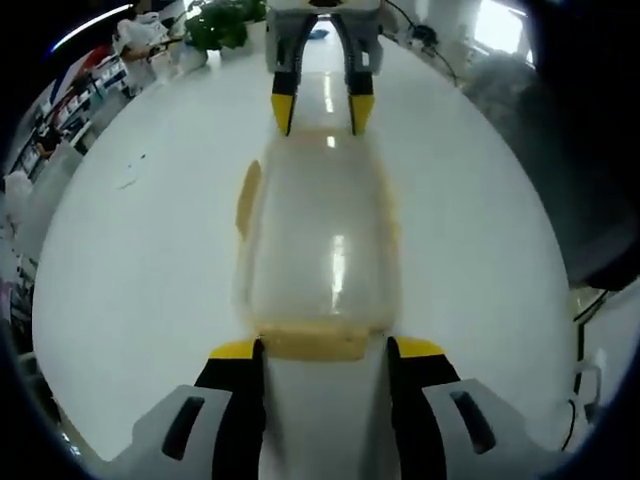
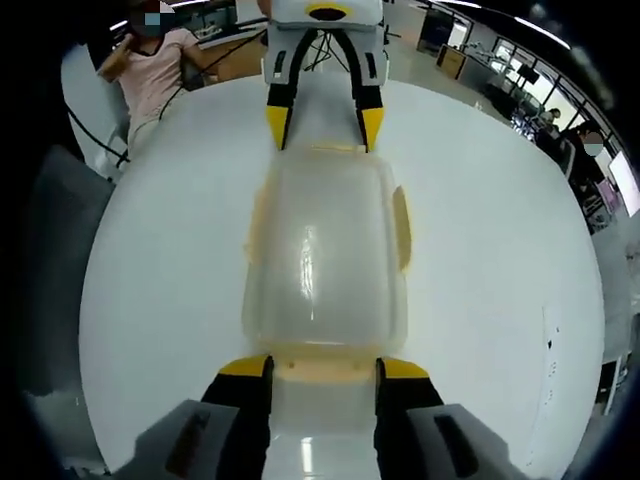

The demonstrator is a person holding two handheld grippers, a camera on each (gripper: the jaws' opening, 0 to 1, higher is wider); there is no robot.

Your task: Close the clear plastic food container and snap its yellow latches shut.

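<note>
The left gripper (image 1: 325,350) has its jaws spread, the yellow tips flanking the near latch (image 1: 318,343) of the container (image 1: 318,240); I cannot tell whether they touch it. In the right gripper view, the right gripper (image 2: 323,368) is likewise spread about the opposite end latch (image 2: 322,368). Each gripper faces the other across the container. The lid (image 2: 322,250) sits on the clear container, which rests on a white table (image 2: 480,250). A yellow side latch (image 2: 401,228) lies against one long side. A person (image 2: 155,65) sits beyond the table.
</note>
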